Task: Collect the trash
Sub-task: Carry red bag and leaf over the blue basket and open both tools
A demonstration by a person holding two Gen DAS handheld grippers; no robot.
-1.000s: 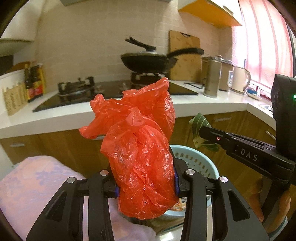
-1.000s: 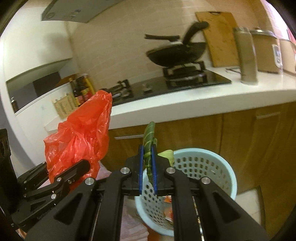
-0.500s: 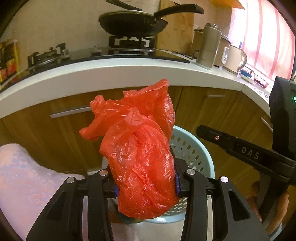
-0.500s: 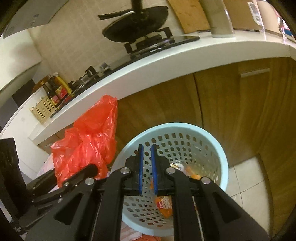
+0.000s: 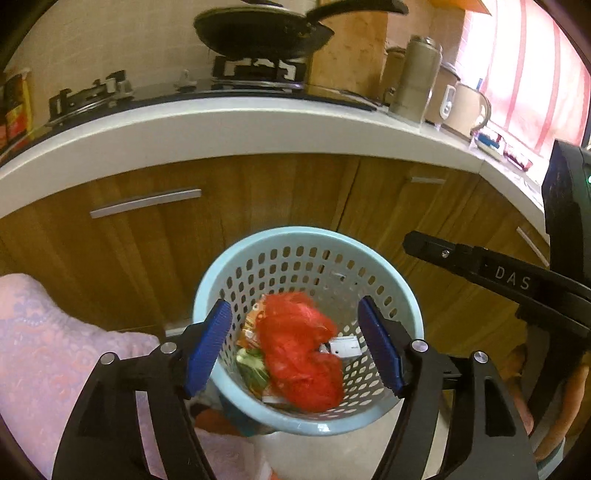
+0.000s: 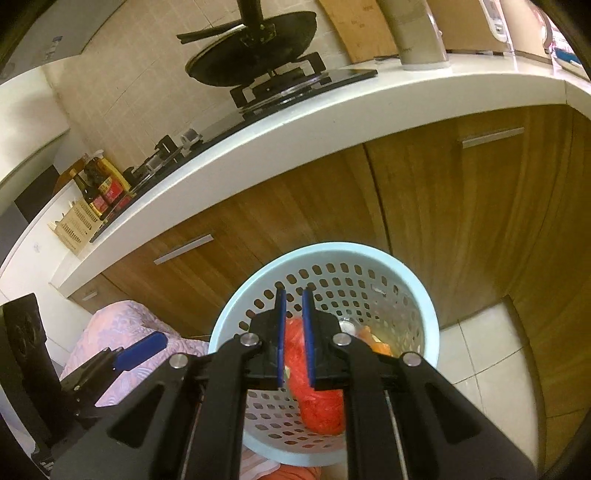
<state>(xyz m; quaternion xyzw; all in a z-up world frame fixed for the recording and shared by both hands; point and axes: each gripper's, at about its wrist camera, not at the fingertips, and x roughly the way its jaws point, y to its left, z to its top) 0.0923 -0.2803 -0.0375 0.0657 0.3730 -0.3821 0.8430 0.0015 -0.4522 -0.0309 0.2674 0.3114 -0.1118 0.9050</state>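
My left gripper is over the bin, jaws opening wide, nothing between the pads. Red bag is inside the bin, blurred, on top of wrappers and a green scrap. My right gripper is also over the bin, jaws opening from a narrow gap, no contact with anything; the bag shows through that gap, well below. Bin stands on the tile floor against the wood cabinets, beside a pink cloth. Pan sits on the stove above.
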